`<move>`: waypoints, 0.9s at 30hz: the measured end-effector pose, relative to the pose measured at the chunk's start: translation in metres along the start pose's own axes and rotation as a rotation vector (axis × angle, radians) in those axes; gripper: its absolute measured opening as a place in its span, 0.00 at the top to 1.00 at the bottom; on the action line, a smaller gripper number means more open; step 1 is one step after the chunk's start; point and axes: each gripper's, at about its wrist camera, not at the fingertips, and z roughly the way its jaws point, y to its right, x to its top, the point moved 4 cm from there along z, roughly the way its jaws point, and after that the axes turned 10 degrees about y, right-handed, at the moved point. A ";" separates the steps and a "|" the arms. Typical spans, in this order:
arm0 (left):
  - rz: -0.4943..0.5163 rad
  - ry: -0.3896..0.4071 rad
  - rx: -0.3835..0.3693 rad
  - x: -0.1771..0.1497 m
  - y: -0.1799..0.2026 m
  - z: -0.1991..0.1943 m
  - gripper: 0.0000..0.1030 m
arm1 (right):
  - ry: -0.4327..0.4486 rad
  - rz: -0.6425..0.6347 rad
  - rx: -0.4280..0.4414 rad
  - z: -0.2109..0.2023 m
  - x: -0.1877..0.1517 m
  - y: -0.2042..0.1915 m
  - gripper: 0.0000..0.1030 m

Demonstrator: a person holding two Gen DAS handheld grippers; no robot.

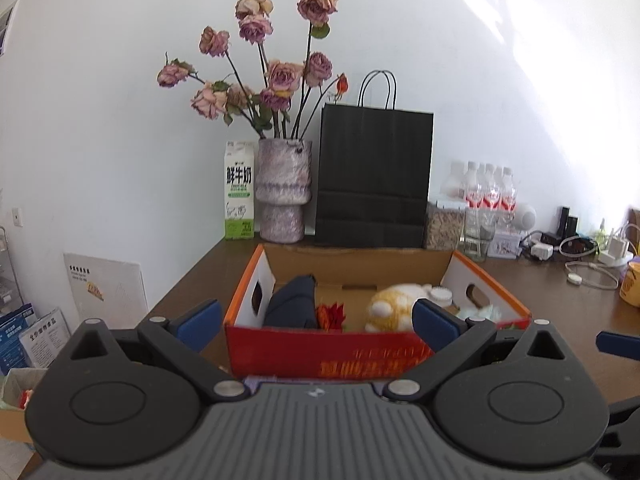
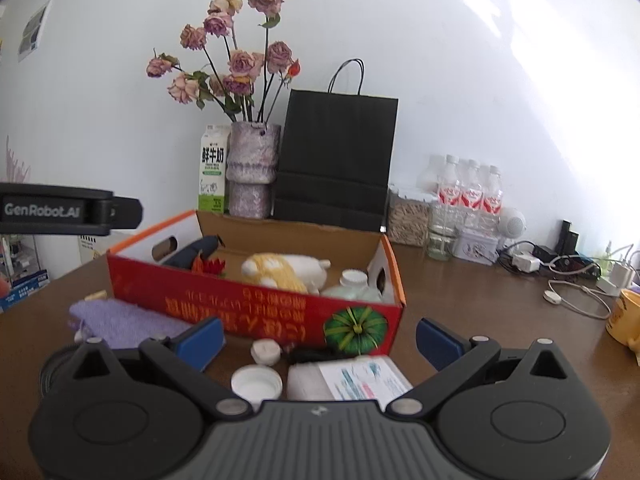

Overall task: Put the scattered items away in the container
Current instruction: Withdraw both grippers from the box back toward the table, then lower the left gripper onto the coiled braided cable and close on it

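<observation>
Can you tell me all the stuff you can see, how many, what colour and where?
cardboard box: 1, red front, on the table
plush toy: 1, yellow and white, in the box
purple cloth: 1, on the table, left of the box
white caps: 2, on the table before the box
white packet: 1, beside the caps
vase of roses: 1, purple, behind the box
milk carton: 1, white-green, left of the vase
paper bag: 1, black, right of the vase
water bottles: several, red labels, far right
left gripper: open
right gripper: open
</observation>
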 end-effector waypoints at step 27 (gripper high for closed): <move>0.048 -0.263 -0.028 -0.079 -0.014 -0.037 0.00 | -0.146 0.073 -0.007 -0.033 -0.059 0.026 0.00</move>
